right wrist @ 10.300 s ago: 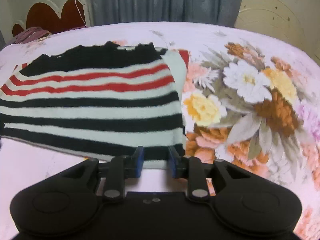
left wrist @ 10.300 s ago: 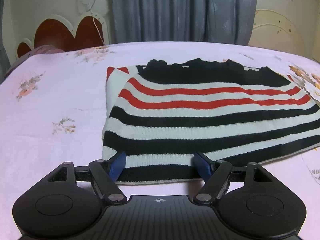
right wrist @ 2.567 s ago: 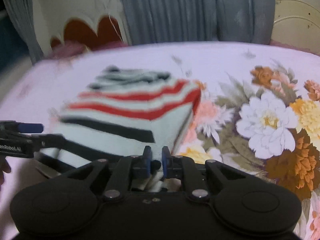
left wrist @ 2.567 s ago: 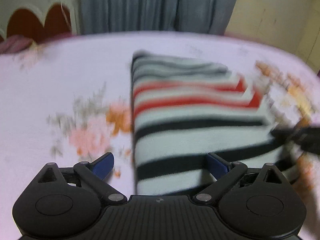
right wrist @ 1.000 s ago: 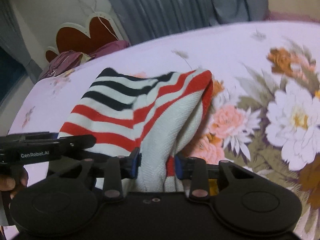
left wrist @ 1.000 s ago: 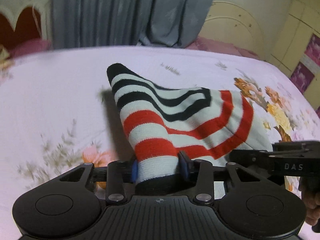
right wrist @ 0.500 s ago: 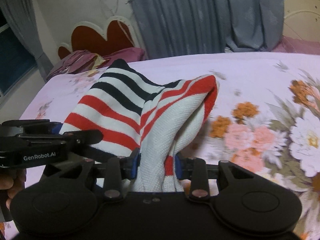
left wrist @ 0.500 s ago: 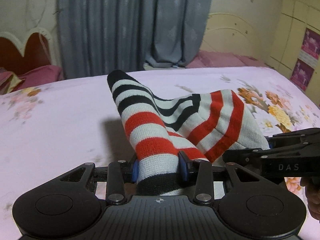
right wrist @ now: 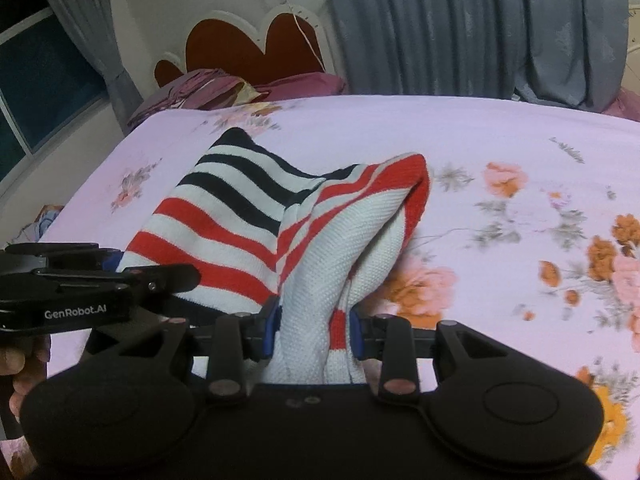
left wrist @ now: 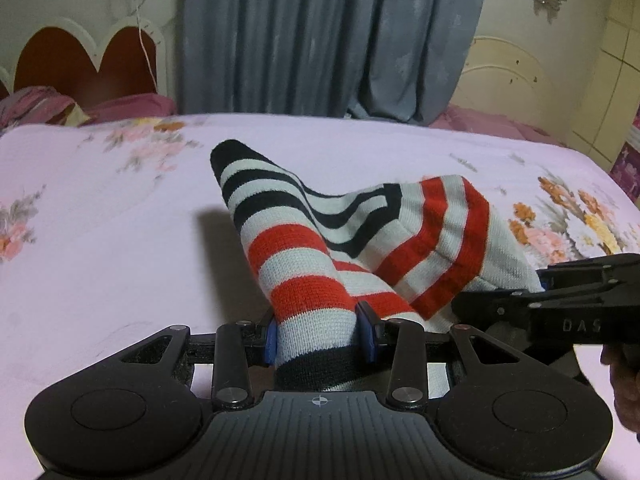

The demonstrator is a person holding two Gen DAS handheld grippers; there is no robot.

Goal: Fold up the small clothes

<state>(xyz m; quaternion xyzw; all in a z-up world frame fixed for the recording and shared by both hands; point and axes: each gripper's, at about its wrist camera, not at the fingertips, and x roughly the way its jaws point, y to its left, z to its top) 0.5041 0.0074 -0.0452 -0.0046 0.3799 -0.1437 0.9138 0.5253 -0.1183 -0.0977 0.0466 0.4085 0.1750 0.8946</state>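
Observation:
A small striped sweater (left wrist: 360, 236), black, white and red, hangs folded between both grippers above the pink floral bedsheet (left wrist: 100, 240). My left gripper (left wrist: 320, 338) is shut on its near left edge. My right gripper (right wrist: 314, 334) is shut on its near right edge, where the white inner knit shows (right wrist: 320, 280). The far fold of the sweater still trails toward the bed. The right gripper shows from the side in the left wrist view (left wrist: 560, 300), and the left gripper shows from the side in the right wrist view (right wrist: 80, 284).
A heart-shaped red and white headboard (left wrist: 80, 64) and purple pillows (right wrist: 224, 84) stand at the bed's far end. Grey curtains (left wrist: 320, 40) hang behind. A window (right wrist: 36, 92) is at the left. Large orange and pink flowers (right wrist: 600, 264) print the sheet's right side.
Both grippers have lifted the sweater higher and tilted up, so more of the room shows. The sweater stays gripped on both sides. Earlier it lay flat, then was folded in half.

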